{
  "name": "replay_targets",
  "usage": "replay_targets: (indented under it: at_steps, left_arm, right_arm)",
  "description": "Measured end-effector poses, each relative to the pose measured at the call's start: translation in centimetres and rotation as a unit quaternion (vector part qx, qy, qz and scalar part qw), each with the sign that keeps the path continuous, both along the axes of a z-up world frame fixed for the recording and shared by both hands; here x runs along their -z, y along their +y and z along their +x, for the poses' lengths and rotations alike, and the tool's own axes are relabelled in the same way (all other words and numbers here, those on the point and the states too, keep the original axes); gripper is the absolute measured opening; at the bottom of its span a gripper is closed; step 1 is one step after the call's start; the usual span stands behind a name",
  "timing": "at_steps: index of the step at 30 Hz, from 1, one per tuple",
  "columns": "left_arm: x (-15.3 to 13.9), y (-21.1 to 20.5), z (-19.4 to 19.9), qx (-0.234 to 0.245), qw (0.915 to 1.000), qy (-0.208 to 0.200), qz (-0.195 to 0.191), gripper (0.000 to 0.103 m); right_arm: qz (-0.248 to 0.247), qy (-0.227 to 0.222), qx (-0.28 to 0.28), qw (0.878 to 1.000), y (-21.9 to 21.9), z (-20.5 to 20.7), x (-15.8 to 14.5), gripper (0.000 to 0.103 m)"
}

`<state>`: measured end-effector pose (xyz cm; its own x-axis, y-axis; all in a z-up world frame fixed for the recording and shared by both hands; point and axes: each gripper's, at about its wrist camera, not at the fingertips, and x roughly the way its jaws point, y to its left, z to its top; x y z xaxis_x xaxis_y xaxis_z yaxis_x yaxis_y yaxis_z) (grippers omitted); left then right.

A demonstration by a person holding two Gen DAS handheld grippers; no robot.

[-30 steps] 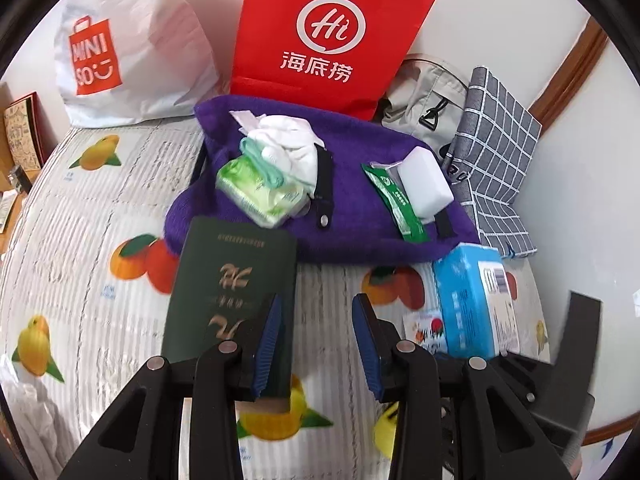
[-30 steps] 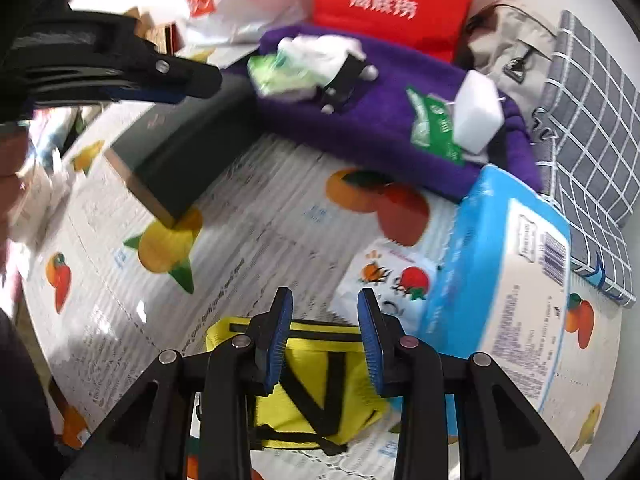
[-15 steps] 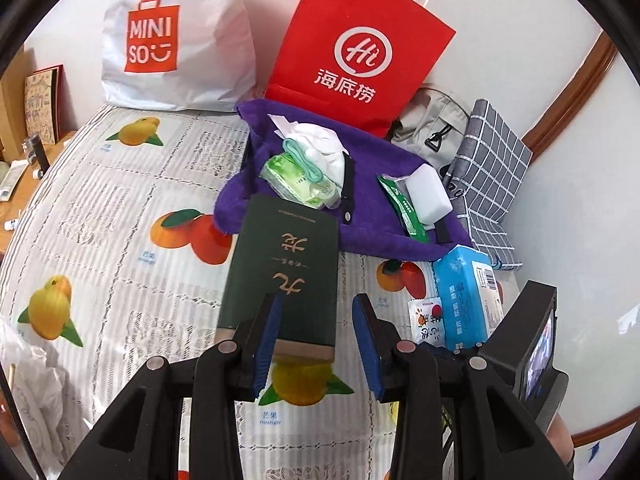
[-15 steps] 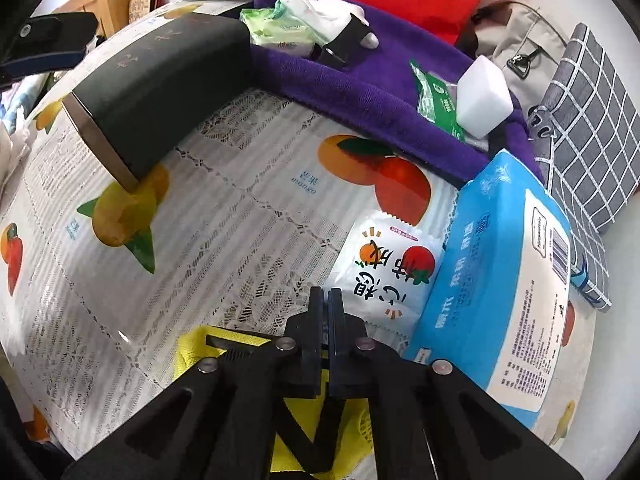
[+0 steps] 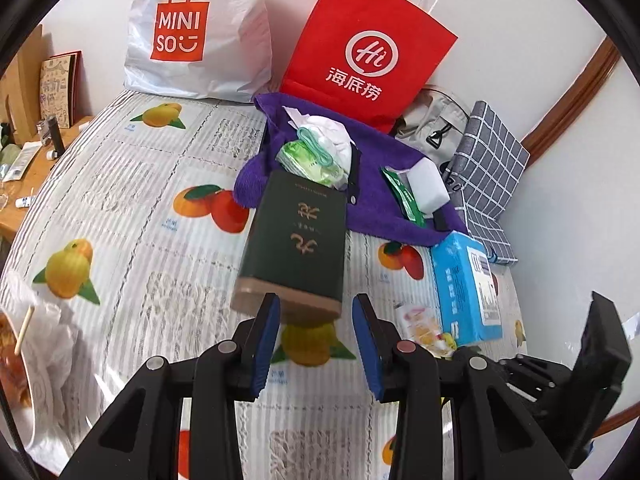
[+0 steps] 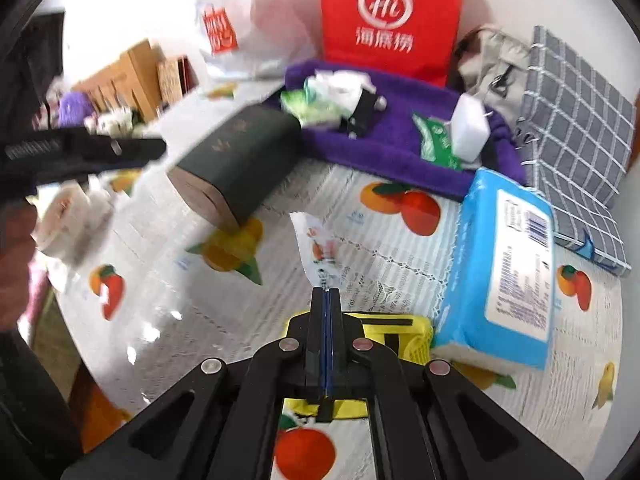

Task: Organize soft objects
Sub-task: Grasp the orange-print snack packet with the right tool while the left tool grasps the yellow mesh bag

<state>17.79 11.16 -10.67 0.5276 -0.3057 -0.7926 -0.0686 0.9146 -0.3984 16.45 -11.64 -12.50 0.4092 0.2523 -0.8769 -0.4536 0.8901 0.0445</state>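
Note:
My right gripper [image 6: 326, 294] is shut on the lower edge of a small white snack sachet [image 6: 316, 244] with fruit print, which stands lifted and edge-on above the fruit-patterned tablecloth [image 6: 168, 320]. The same sachet [image 5: 420, 320] shows blurred in the left wrist view, beside a blue tissue pack [image 5: 464, 284]. My left gripper [image 5: 318, 320] is open, its blue pads just short of the near end of a dark green box [image 5: 300, 236] that lies on the cloth. A purple towel [image 5: 384, 168] behind holds a green wipes pack [image 5: 312, 160] and a white block [image 5: 428, 184].
A yellow pouch [image 6: 404, 340] with black straps lies under my right gripper. At the back stand a red paper bag [image 5: 368, 52], a white shopping bag [image 5: 192, 32], a grey bag [image 5: 432, 128] and a grey checked case [image 5: 492, 160]. A wooden desk [image 5: 24, 184] is at the left.
My right gripper shut on the sachet's edge and rose, lifting the sachet from flat to edge-on. My left gripper drew back from the green box, which stays on the cloth.

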Motion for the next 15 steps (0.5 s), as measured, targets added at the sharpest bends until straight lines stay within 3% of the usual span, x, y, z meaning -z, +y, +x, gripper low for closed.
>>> replay_targets:
  at_steps: [11, 15]
  left_arm:
    - [-0.4, -2.5, -2.6, 0.009, 0.9999, 0.007, 0.012, 0.036]
    - [0.0, -4.3, -2.9, 0.023, 0.9993, 0.016, 0.023, 0.036]
  right_arm:
    - [0.065, -0.019, 0.075, 0.995, -6.7, -3.6, -3.2, 0.000]
    - [0.086, -0.007, 0.099, 0.991, -9.6, -5.4, -3.0, 0.000]
